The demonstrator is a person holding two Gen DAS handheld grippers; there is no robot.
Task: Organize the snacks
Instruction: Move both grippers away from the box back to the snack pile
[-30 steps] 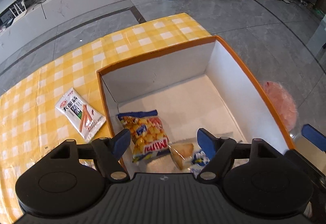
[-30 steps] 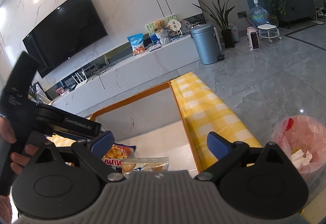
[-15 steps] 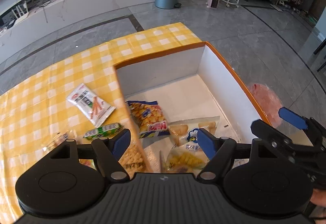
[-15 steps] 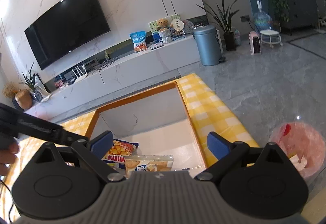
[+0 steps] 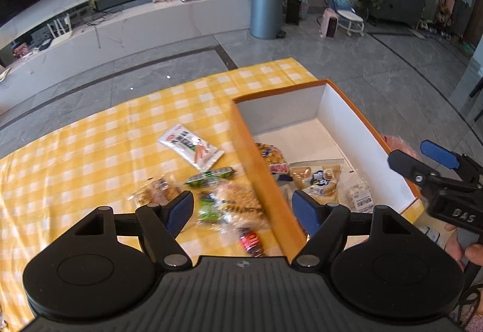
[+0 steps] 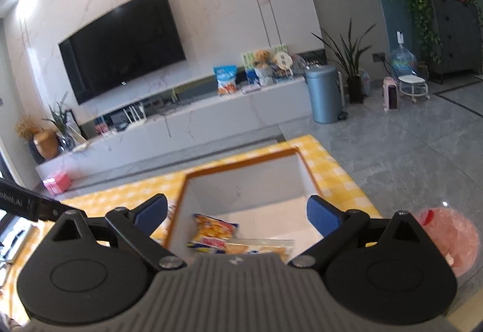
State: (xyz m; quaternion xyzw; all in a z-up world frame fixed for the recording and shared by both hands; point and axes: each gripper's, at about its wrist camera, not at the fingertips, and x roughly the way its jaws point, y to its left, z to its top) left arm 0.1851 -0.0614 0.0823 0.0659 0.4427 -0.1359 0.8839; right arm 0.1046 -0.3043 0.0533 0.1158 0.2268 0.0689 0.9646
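Note:
An orange-rimmed white box (image 5: 329, 108) stands on the yellow checked tablecloth (image 5: 90, 150); it also shows in the right wrist view (image 6: 241, 178). Inside lie an orange chip bag (image 5: 271, 155), a clear cookie pack (image 5: 317, 178) and a small white pack (image 5: 359, 194). Left of the box lie a white snack packet (image 5: 191, 146), a green wrapper (image 5: 211, 173) and several blurred packs (image 5: 232, 202). My left gripper (image 5: 243, 212) is open and empty above the box's left wall. My right gripper (image 6: 237, 212) is open and empty over the box; it also shows in the left wrist view (image 5: 434, 162).
A pink plastic bag (image 6: 446, 238) sits on the floor right of the table. A TV cabinet (image 6: 181, 126), grey bin (image 6: 324, 98) and plants stand far behind. The table's far edge (image 5: 181, 81) drops to grey floor.
My left gripper has pulled back and to the left, from over the box interior to its left wall, revealing more loose snacks. My right gripper has risen and tilted up.

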